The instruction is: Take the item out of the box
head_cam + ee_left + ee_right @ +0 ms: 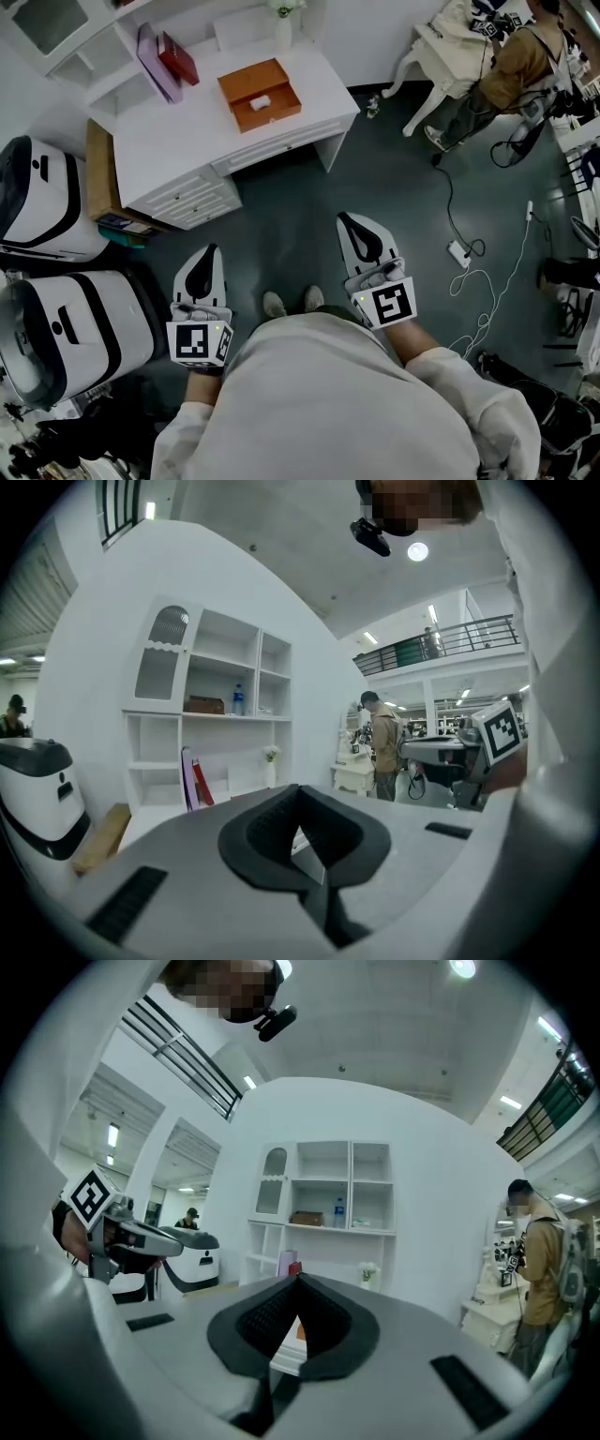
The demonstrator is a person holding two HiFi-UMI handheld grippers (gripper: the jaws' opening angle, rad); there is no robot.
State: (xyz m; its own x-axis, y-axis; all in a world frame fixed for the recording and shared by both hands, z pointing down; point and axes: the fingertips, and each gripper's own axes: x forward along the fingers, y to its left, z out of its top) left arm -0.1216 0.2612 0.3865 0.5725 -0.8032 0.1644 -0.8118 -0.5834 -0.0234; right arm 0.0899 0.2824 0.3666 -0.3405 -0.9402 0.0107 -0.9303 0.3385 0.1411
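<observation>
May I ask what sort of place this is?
Probably a large indoor lab or showroom with a staged room corner: a white desk and shelf unit, bulky white machines parked nearby, and a mezzanine railing overhead.

Person: off-white long-sleeve top [337,403], pale shoes [274,304]. L gripper [209,251] & R gripper [347,221]: white plastic shells w/ black ribbed jaw pads, teardrop outline from above. Each has a white cube w/ black square markers: L cube [199,342], R cube [391,305].
</observation>
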